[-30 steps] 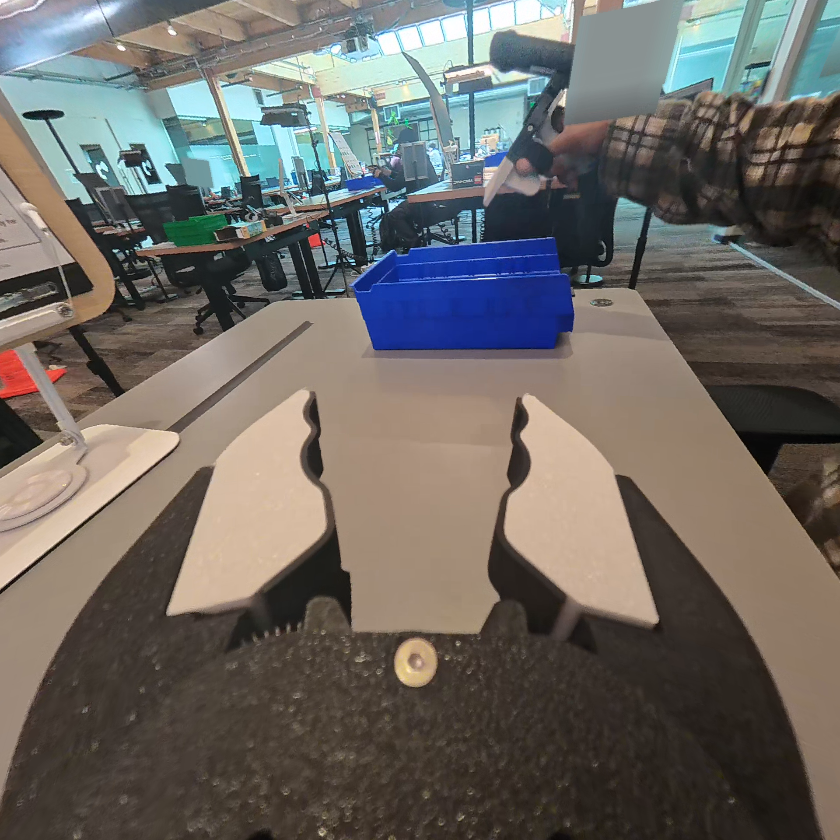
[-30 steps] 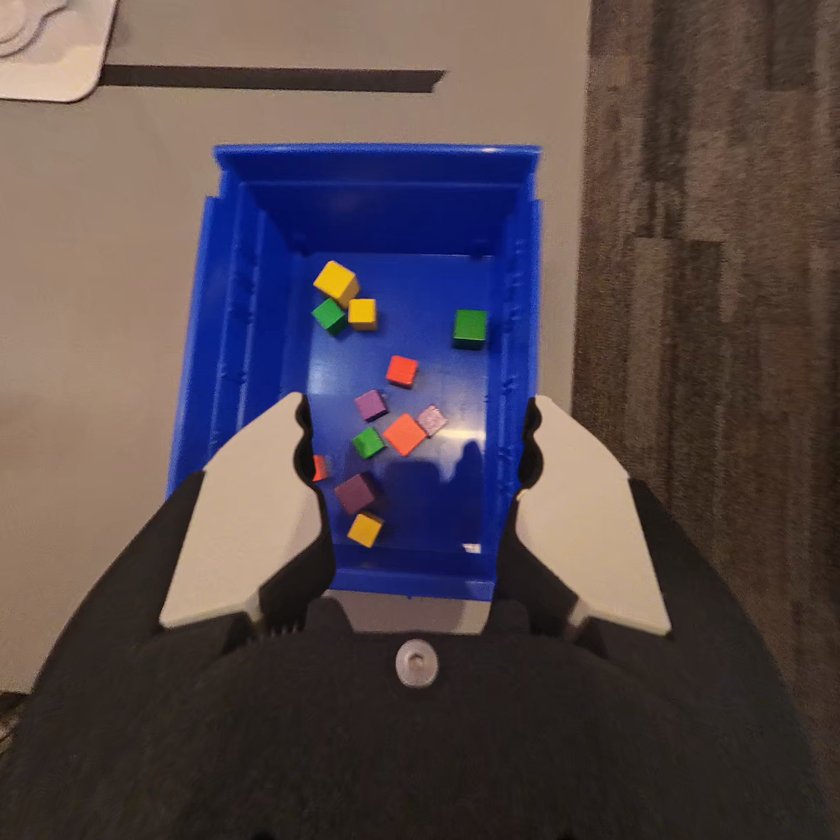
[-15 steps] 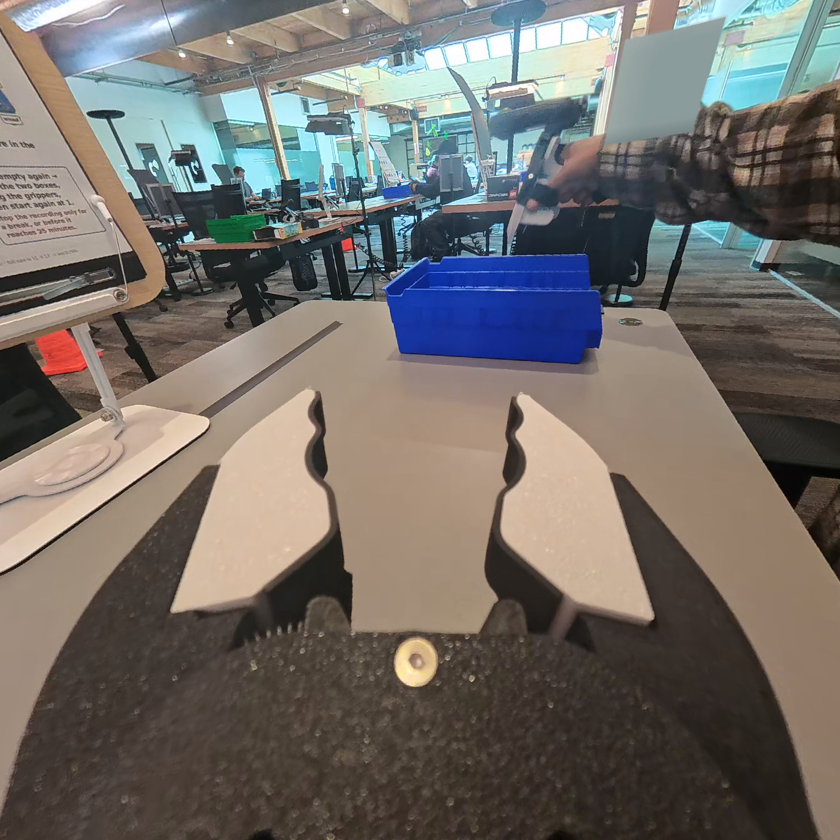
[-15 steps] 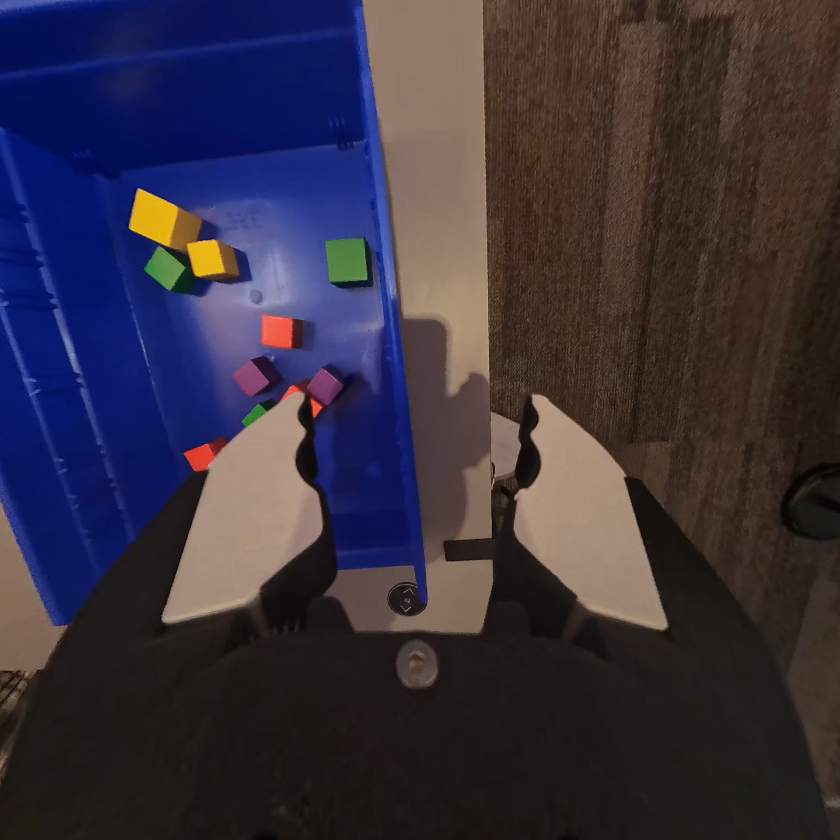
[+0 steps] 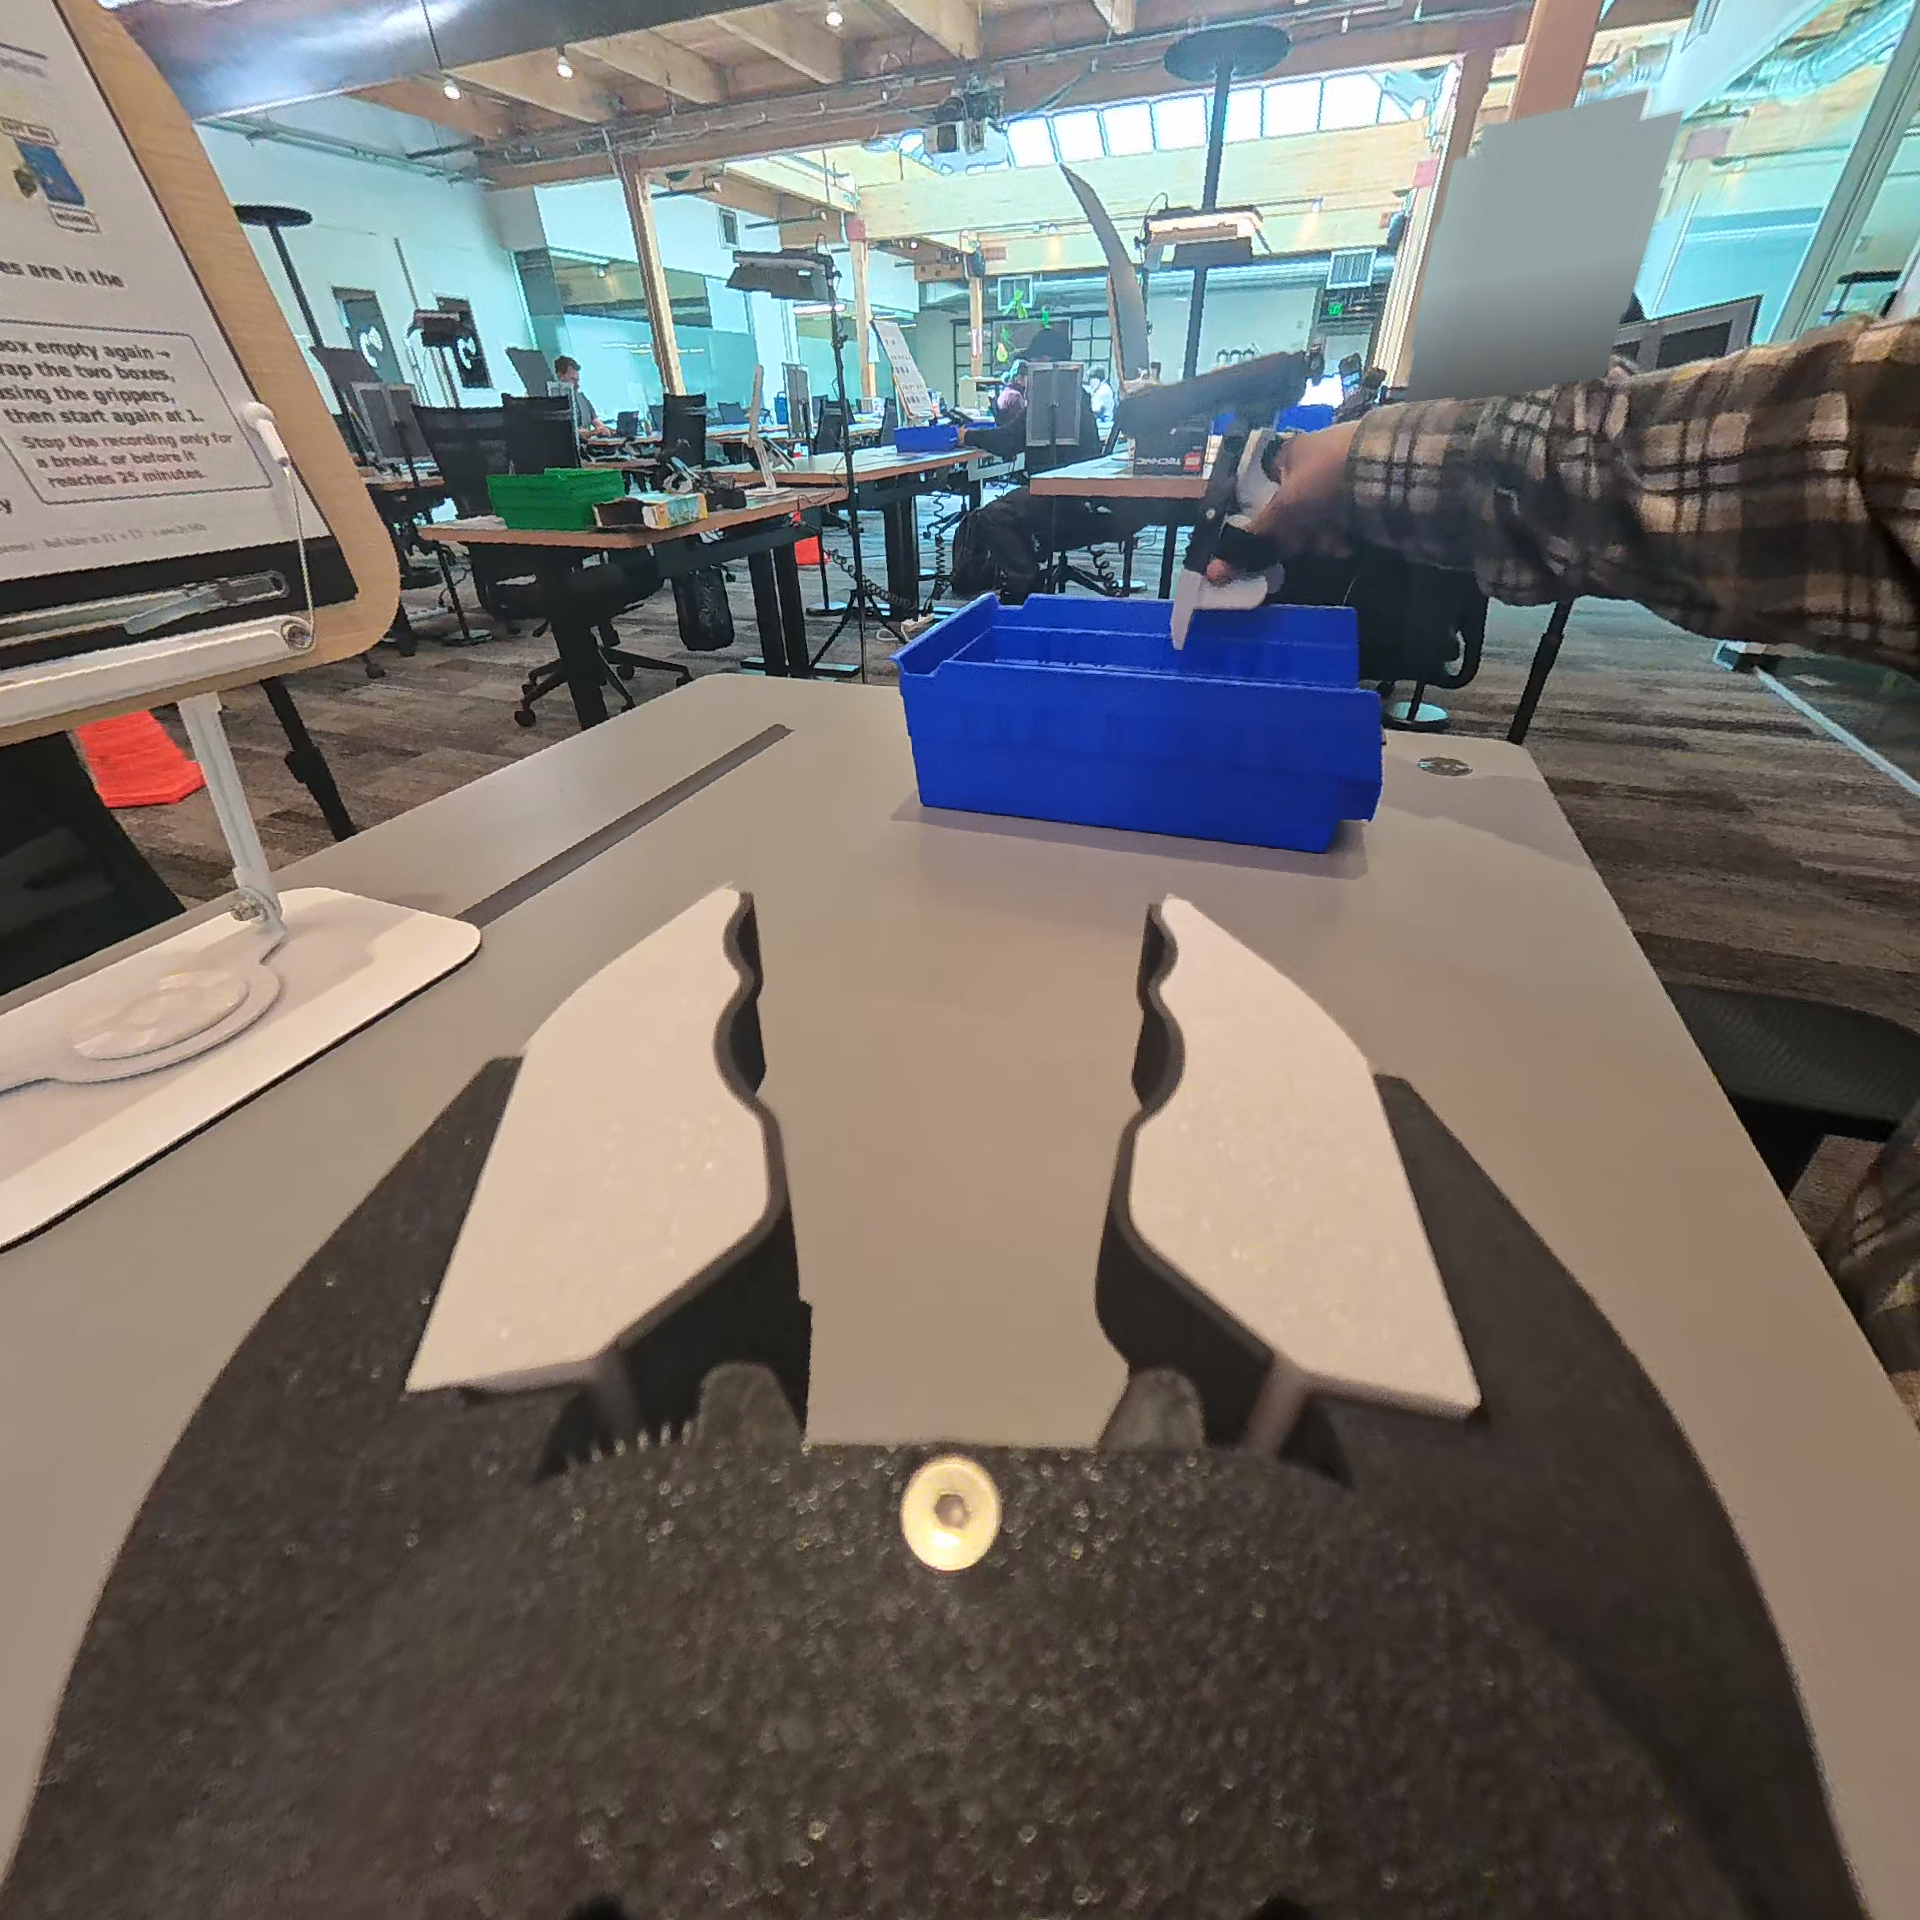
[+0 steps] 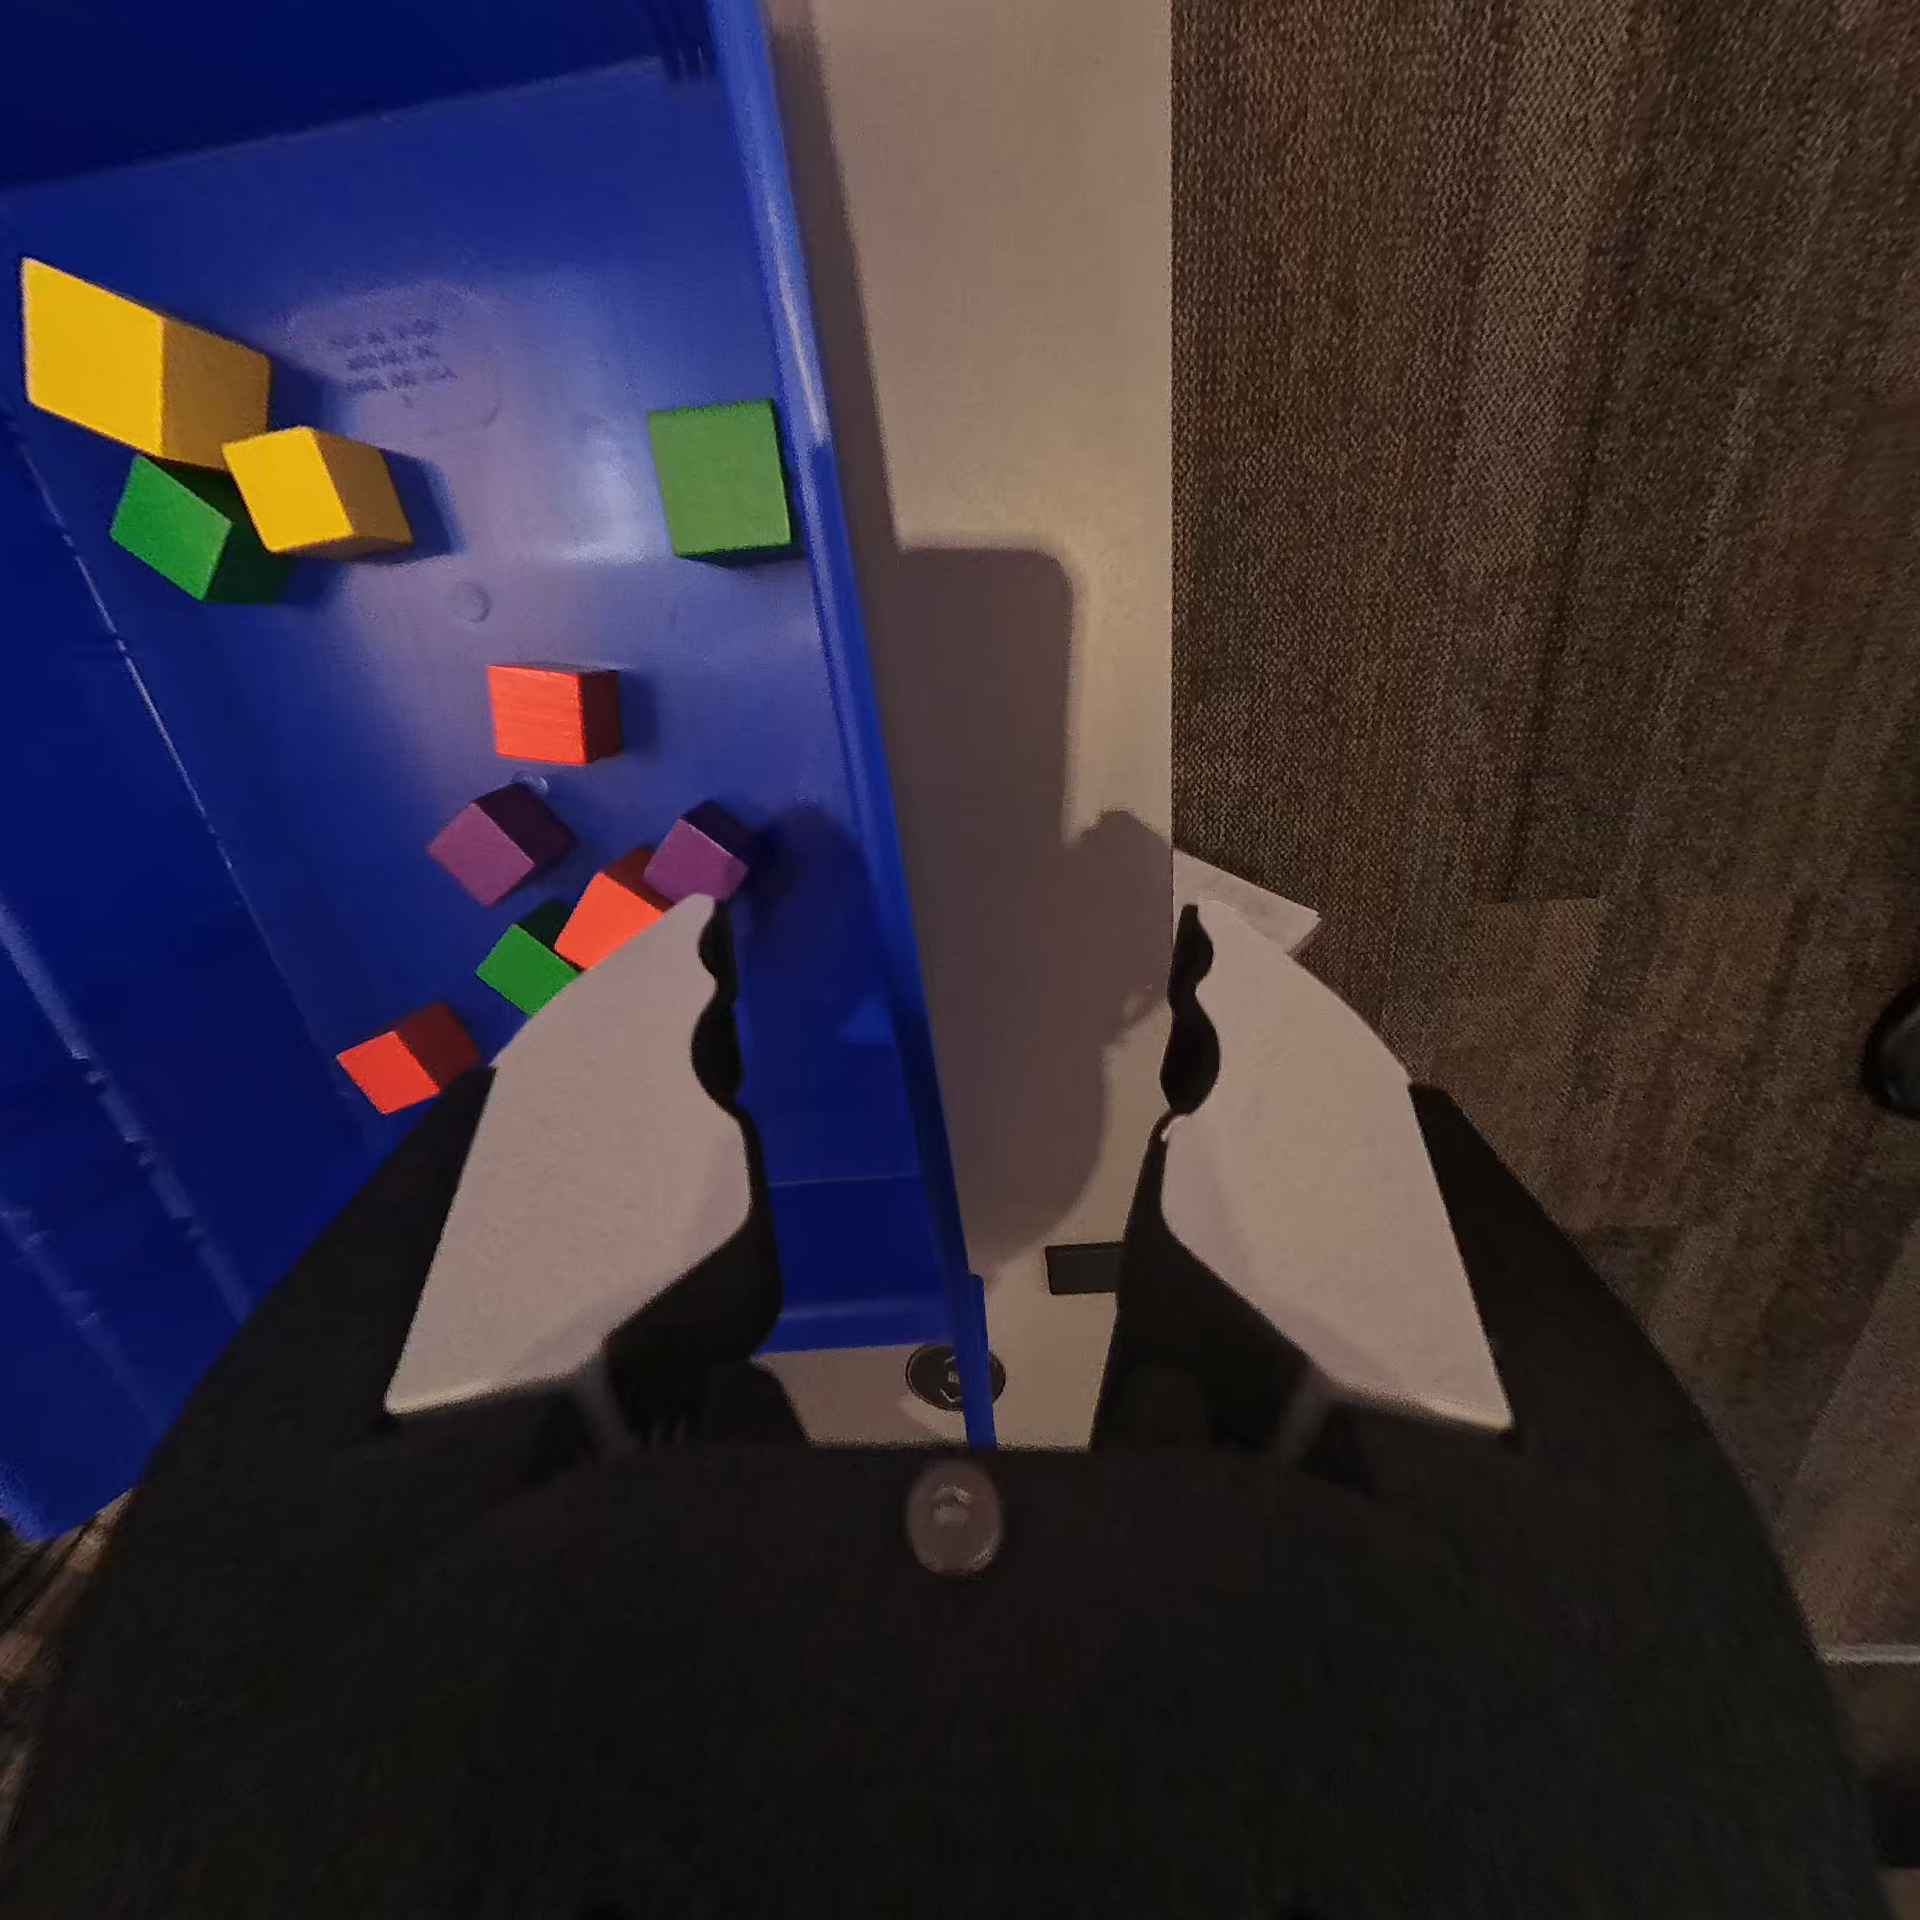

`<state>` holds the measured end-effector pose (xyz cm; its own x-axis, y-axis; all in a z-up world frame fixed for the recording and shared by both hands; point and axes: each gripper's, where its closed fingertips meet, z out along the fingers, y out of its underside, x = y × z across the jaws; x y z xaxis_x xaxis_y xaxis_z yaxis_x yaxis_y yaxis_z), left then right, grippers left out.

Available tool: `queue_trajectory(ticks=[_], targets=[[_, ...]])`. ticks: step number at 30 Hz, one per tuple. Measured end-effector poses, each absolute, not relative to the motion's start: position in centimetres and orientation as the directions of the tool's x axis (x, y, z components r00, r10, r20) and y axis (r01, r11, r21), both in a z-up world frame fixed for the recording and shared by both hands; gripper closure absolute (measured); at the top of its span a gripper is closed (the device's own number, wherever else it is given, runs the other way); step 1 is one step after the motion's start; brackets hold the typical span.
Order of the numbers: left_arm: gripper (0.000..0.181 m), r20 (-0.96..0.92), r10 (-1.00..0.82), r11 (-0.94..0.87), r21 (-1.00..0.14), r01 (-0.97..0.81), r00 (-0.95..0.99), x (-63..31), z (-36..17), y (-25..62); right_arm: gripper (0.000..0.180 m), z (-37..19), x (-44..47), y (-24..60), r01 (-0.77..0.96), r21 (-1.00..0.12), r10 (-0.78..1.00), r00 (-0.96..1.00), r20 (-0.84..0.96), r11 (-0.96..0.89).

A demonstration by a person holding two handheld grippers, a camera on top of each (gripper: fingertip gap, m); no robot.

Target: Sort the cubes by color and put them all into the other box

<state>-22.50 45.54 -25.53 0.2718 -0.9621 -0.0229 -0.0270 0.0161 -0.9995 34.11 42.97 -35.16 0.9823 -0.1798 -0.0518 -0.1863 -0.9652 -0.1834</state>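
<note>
The right gripper (image 6: 951,920) has dropped lower, its spread, empty fingers now straddling the right wall of the blue box (image 6: 821,582), which stands near the table's (image 5: 987,987) far right corner. Cubes (image 6: 553,713) lie scattered on the box floor. The left gripper (image 5: 945,914) hovers open over the table's near edge, holding nothing.

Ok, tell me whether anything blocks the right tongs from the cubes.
The blue box's side wall runs between the fingers of the open right tongs: one inside, one outside over the table. Nothing visible separates the inside finger from the nearest purple cube.
</note>
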Motion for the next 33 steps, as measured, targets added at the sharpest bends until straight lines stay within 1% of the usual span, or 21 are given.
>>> queue_trajectory(ticks=[10, 12, 14, 15, 16, 17, 19, 23, 25, 28, 30, 33], targets=[[0.113, -0.045, -0.956, 0.042, -0.999, -0.015, 0.289, -22.8, -24.8, 45.5, 0.109, -37.4, 34.0, 42.5, -0.198, -0.144, -0.187, 0.978, -0.087, -0.97], [0.113, -0.04, -0.956, 0.038, -0.999, -0.013, 0.291, -22.9, -24.9, 45.6, 0.115, -38.0, 33.9, 42.2, -0.196, -0.13, -0.184, 0.978, -0.096, -0.972], [0.113, -0.036, -0.956, 0.033, -0.999, -0.014, 0.291, -22.9, -25.0, 45.7, 0.129, -38.6, 33.6, 42.0, -0.196, -0.114, -0.182, 0.976, -0.121, -0.974], [0.113, -0.035, -0.956, 0.031, -0.999, -0.018, 0.293, -22.9, -25.1, 45.8, 0.143, -38.6, 33.5, 42.0, -0.193, -0.104, -0.178, 0.974, -0.138, -0.976], [0.113, -0.036, -0.955, 0.03, -0.999, -0.022, 0.294, -22.8, -25.2, 45.8, 0.155, -38.5, 33.0, 42.2, -0.185, -0.117, -0.165, 0.972, -0.167, -0.976], [0.113, -0.036, -0.955, 0.03, -0.999, -0.025, 0.293, -22.8, -25.3, 45.8, 0.172, -38.4, 32.4, 42.4, -0.18, -0.124, -0.152, 0.967, -0.204, -0.976], [0.113, -0.037, -0.956, 0.031, -0.999, -0.025, 0.293, -22.7, -25.3, 45.7, 0.174, -38.4, 32.2, 42.5, -0.214, -0.115, -0.189, 0.963, -0.192, -0.97], [0.116, -0.039, -0.954, 0.035, -0.999, -0.02, 0.296, -22.8, -24.8, 45.6, 0.175, -38.4, 31.4, 42.3, -0.178, -0.096, -0.16, 0.972, -0.172, -0.979], [0.118, -0.031, -0.949, 0.03, -1.0, -0.008, 0.313, -23.0, -24.3, 45.6, 0.175, -38.4, 30.5, 42.5, -0.162, -0.106, -0.141, 0.973, -0.183, -0.981], [0.12, 0.014, -0.929, -0.015, -1.0, 0.001, 0.369, -24.0, -23.5, 45.4, 0.175, -38.3, 28.6, 42.7, -0.137, -0.118, -0.11, 0.972, -0.208, -0.983], [0.122, 0.048, -0.911, -0.049, -0.999, 0.009, 0.41, -25.0, -23.1, 45.0, 0.175, -38.3, 27.4, 43.0, -0.117, -0.124, -0.091, 0.977, -0.194, -0.985], [0.122, 0.128, -0.88, -0.129, -0.991, 0.028, 0.457, -27.0, -22.7, 44.2, 0.175, -38.3, 25.3, 43.4, -0.101, -0.128, -0.074, 0.977, -0.201, -0.987]])
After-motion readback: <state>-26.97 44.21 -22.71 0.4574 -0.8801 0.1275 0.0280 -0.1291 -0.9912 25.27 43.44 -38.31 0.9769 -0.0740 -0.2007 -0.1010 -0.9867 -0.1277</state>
